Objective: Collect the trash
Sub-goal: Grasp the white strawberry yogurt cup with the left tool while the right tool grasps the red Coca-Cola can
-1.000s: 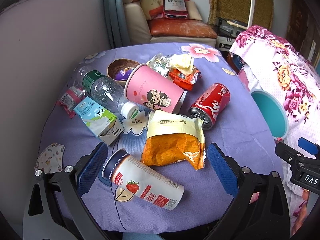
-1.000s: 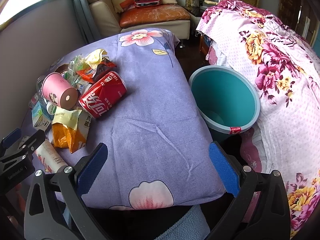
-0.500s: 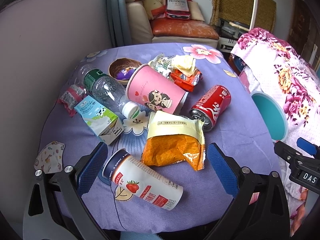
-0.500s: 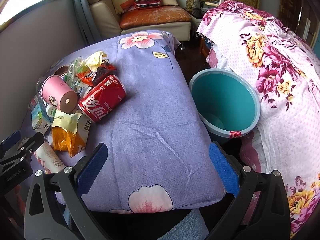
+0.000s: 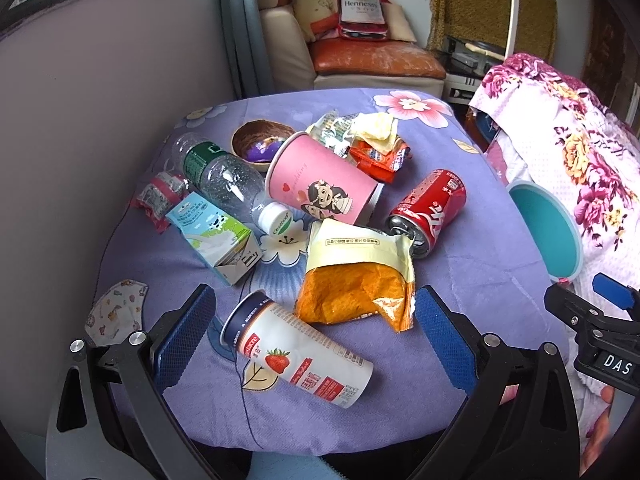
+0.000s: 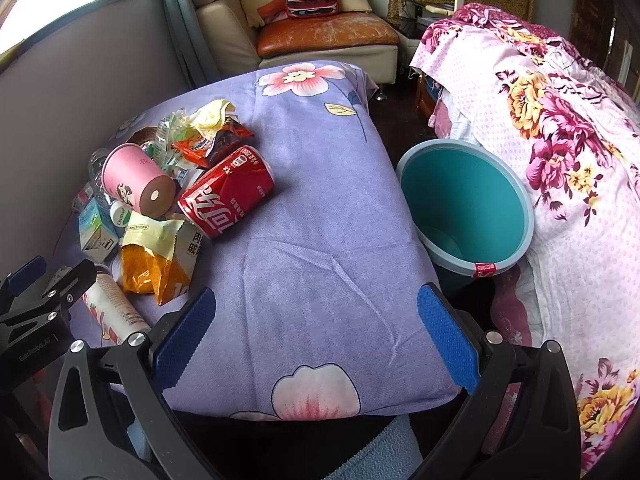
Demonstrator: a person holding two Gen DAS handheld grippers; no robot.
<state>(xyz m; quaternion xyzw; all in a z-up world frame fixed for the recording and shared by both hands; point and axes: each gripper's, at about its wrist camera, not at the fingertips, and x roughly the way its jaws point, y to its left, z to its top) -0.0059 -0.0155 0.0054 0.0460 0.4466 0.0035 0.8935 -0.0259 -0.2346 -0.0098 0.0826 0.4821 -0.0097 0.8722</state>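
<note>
Trash lies on a purple flowered tablecloth [image 5: 472, 264]: a white strawberry cup [image 5: 300, 356] on its side, an orange snack bag [image 5: 356, 276], a red cola can [image 5: 430, 212], a pink paper cup [image 5: 320, 180], a clear bottle [image 5: 228, 180], a milk carton [image 5: 216, 236] and wrappers [image 5: 372, 144]. My left gripper [image 5: 314, 332] is open and empty, with the strawberry cup between its fingers. My right gripper [image 6: 316, 336] is open and empty over bare cloth. A teal bin [image 6: 468, 204] stands right of the table.
A grey wall [image 5: 100, 128] runs along the table's left side. A flowered pink cover [image 6: 560, 140] lies right of the bin. A face mask [image 5: 116, 312] lies at the near left edge. A sofa [image 6: 320, 36] stands behind.
Both grippers have drifted slightly forward and to the left over the table. No object has moved, and both stay open.
</note>
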